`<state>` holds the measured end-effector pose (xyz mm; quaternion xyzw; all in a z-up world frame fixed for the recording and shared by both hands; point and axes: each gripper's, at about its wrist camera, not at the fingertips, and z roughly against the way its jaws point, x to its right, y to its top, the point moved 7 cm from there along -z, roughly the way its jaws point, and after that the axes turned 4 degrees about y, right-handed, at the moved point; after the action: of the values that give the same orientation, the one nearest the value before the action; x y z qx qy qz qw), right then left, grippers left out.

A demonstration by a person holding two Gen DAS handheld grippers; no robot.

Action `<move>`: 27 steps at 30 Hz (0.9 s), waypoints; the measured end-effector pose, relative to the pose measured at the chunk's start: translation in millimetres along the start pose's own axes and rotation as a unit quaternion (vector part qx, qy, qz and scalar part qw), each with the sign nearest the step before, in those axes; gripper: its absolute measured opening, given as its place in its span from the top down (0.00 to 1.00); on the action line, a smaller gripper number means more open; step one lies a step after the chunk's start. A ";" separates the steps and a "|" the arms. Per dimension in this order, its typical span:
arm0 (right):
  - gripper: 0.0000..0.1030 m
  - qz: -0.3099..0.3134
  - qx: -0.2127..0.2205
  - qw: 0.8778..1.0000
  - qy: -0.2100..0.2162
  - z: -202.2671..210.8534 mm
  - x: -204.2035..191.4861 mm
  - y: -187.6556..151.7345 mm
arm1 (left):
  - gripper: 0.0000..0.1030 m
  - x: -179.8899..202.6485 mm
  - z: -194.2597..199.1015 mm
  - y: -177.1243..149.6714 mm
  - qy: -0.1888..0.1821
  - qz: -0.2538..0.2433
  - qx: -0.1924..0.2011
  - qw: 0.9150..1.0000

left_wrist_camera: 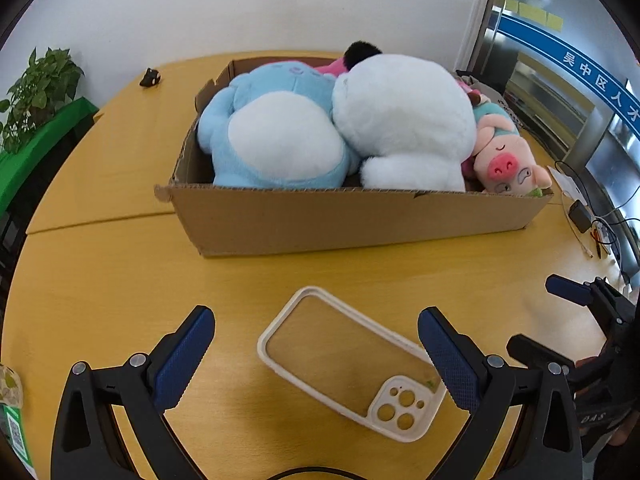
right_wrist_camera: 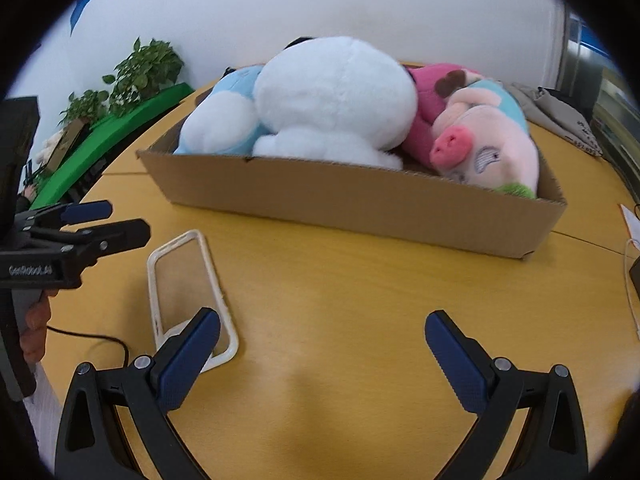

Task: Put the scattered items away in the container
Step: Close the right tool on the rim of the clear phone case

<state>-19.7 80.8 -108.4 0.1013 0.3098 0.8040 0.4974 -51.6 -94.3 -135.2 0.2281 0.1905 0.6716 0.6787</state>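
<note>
Left wrist view first: the left gripper (left_wrist_camera: 316, 354) fills the bottom of the frame with its blue-padded jaws spread wide and nothing between the pads. A clear phone case (left_wrist_camera: 352, 364) with a cream rim lies flat on the yellow table (left_wrist_camera: 120, 300), in the lower centre of the frame, between the two fingers; the right pad sits just beside the case's edge near the camera cutout, and whether it touches cannot be told. Above it, in the middle of the frame, stands a cardboard box (left_wrist_camera: 352, 220) packed with soft toys: a blue plush (left_wrist_camera: 276, 140) on the left, a white plush (left_wrist_camera: 404, 120) in the centre, and a pink pig plush (left_wrist_camera: 508, 164) at the right end. At the right edge, part of the right gripper (left_wrist_camera: 560, 312) comes in. A leafy plant (left_wrist_camera: 40, 88) stands at the upper left, and cables (left_wrist_camera: 588, 220) lie at the right.

Right wrist view: the right gripper (right_wrist_camera: 322, 356) is at the bottom, jaws wide apart and empty, over bare tabletop. The phone case (right_wrist_camera: 188, 280) lies at the lower left, its near end partly hidden behind the gripper's left finger. The box (right_wrist_camera: 360, 208) crosses the middle of the frame, with the same toys piled above its rim. The left gripper (right_wrist_camera: 108, 220) reaches in from the left edge, seen side-on, near the case.
</note>
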 end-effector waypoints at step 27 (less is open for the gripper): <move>0.11 0.043 -0.029 0.998 -0.027 -36.4 43.1 -9.3 | 0.69 17.7 -14.6 -45.4 -0.063 -0.012 -0.059 0.996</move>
<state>-50.8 106.4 -148.8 0.1217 0.2677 0.8306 0.4730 -21.9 -75.5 -172.1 0.2273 0.1104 0.6579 0.7095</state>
